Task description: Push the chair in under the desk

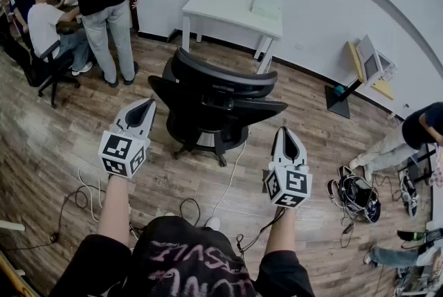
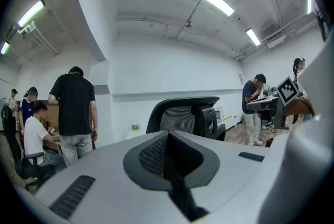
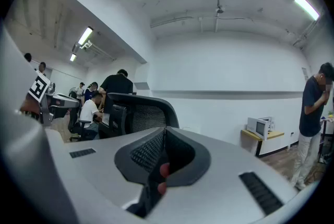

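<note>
You hold your left gripper (image 1: pixel 142 109) and right gripper (image 1: pixel 286 140) level, both jaws pinched together on nothing. The black chair (image 1: pixel 214 98) stands just ahead, backrest facing you, out from the white desk (image 1: pixel 228 12).

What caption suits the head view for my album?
Left gripper and right gripper, both shut, face a black chair short of the white desk.

readable text: pretty much none | black shirt (image 1: pixel 181 262): pink lettering, upside down from here, can't make it out | left gripper (image 1: pixel 143 109) + right gripper (image 1: pixel 286 138) cubes: just black-and-white square marker patterns, no words
</note>
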A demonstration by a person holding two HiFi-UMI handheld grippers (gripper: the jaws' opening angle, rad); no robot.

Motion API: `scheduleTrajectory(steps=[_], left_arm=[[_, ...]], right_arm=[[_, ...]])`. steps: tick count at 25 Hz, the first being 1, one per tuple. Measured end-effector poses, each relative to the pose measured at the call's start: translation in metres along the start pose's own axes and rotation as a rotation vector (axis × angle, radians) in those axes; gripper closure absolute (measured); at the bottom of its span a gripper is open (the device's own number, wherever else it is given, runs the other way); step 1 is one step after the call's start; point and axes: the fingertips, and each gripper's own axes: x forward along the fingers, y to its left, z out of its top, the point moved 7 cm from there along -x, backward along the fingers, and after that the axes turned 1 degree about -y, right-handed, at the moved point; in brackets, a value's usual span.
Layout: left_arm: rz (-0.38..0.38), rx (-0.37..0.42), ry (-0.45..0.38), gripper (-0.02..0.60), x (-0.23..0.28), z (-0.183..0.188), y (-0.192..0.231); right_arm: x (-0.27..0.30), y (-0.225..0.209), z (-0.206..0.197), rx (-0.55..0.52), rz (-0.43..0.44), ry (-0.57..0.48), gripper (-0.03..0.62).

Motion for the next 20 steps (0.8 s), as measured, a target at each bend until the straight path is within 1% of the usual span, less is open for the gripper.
scheduleTrajectory(steps=[10, 20], left_arm=[[-0.021, 0.028, 0.013, 0.567, 0.0, -0.004, 0.002], [-0.068, 0.069, 0.018, 0.566, -0.005, -0.006, 0.024]], right_arm=[[-0.005, 0.006, 0.0, -0.003, -0.002, -0.021, 0.566], [-0.01, 0.027, 0.003, -0.037, -0.012, -0.02, 0.565]])
